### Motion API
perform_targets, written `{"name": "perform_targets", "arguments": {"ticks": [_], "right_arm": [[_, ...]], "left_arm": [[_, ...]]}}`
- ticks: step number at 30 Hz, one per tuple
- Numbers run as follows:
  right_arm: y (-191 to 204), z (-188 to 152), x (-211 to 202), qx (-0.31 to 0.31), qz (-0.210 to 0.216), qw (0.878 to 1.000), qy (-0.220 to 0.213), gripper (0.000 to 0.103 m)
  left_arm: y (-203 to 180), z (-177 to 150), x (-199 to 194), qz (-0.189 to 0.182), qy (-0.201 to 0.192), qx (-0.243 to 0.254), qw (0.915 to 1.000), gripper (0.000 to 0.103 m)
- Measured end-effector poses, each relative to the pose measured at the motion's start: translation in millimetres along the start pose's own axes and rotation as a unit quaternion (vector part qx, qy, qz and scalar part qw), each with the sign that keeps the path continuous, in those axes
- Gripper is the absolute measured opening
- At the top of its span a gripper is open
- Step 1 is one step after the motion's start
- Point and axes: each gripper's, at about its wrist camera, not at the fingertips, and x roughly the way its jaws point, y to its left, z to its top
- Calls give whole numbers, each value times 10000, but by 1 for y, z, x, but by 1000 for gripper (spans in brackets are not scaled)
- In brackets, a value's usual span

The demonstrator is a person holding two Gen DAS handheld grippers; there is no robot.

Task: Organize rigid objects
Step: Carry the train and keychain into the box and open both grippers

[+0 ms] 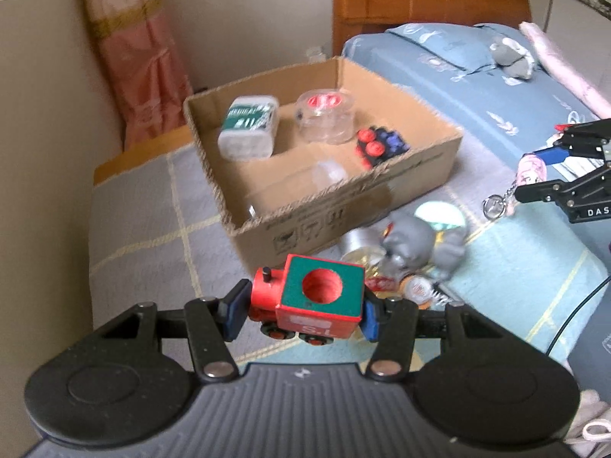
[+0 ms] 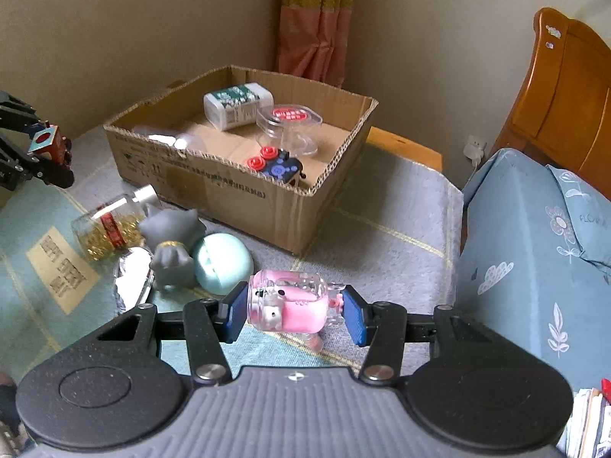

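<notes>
Red wooden toy train, green-topped with a round hole, sitting clamped between the blue pads of the left gripper, held above the grey checked blanket. Straight ahead of that claw: cardboard box resting on the blanket, open at the top, already containing a white-and-green bottle lying on its side, a clear round container with a red label, and a black block with red and blue studs against the near-right wall. Crowding the space between claw and box, ahead and to the right: grey cat figurine, a tipped glass jar with gold contents, a pale teal dome behind the cat.

Pink translucent toy gripped by the right gripper, its left pad pressing the toy, the right pad meeting a small knob on the toy's end. Lying ahead and left of this claw: same teal dome, cat figurine, a shiny mirror piece, the jar, all just short of the box wall. Rising to the right: blue floral bedding, wooden headboard beyond. Hanging in the far corner behind the box: pink curtain.
</notes>
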Motion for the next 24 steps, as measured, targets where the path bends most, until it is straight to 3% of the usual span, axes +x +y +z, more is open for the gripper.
{"name": "perform_targets", "arguments": {"ticks": [11, 22, 23, 24], "right_arm": [[1, 31, -29, -196, -60, 9992, -329, 56], [0, 82, -32, -370, -144, 9967, -706, 56], [0, 85, -31, -375, -151, 9965, -728, 56], [0, 89, -30, -391, -166, 9963, -741, 56]], "left_arm": [[2, 51, -4, 48, -479, 273, 9985, 55], [24, 96, 37, 282, -420, 124, 9986, 56], [26, 97, 41, 309, -417, 107, 9986, 56], [29, 96, 43, 373, -449, 58, 9983, 65]]}}
